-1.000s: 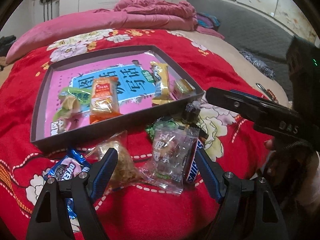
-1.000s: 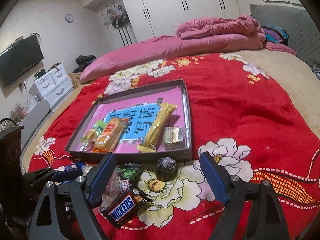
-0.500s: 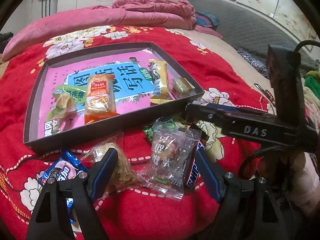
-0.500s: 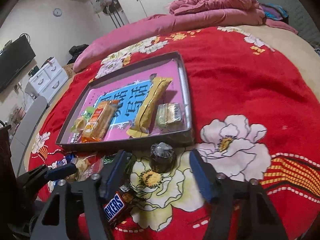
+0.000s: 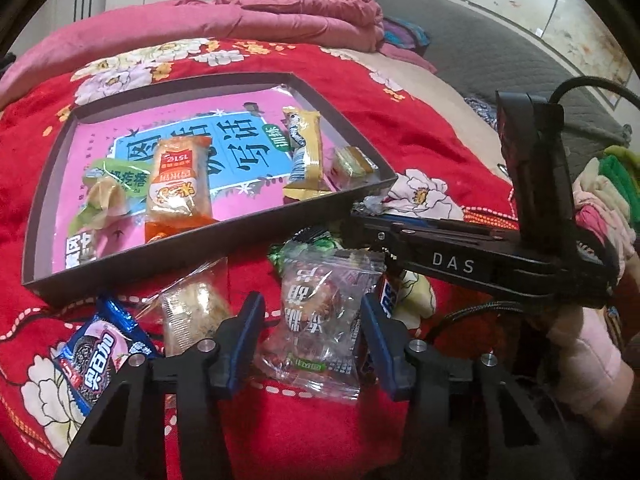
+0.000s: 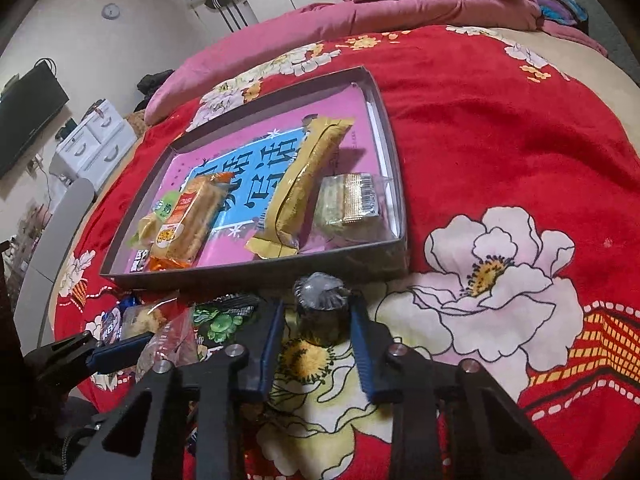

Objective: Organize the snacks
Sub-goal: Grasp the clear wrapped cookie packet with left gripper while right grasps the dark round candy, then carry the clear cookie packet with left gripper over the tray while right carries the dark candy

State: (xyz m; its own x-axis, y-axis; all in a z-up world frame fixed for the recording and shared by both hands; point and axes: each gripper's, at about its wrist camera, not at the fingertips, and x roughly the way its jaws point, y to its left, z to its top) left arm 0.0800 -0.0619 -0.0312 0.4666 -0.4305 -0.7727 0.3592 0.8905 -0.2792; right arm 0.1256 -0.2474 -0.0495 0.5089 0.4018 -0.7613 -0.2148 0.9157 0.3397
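Note:
A dark shallow tray (image 5: 208, 236) (image 6: 256, 270) with a pink and blue printed floor lies on the red bedspread and holds several wrapped snacks. My left gripper (image 5: 310, 320) stands around a clear packet of brown snack (image 5: 316, 312), its jaws partly closed, and I cannot tell whether they touch it. My right gripper (image 6: 316, 320) has its jaws narrowed around a small dark foil-wrapped snack (image 6: 322, 304) just in front of the tray; contact is unclear. The right gripper also shows in the left wrist view (image 5: 360, 222).
Loose on the blanket near the tray's front wall are a blue Oreo pack (image 5: 100, 356), a clear packet of pale snack (image 5: 192, 316), a green wrapper (image 5: 308, 242) and a Snickers bar (image 5: 390, 300). A pink duvet (image 5: 240, 12) lies behind.
Both grippers have moved forward and down and narrowed, the left around the clear packet, the right around the dark foil snack.

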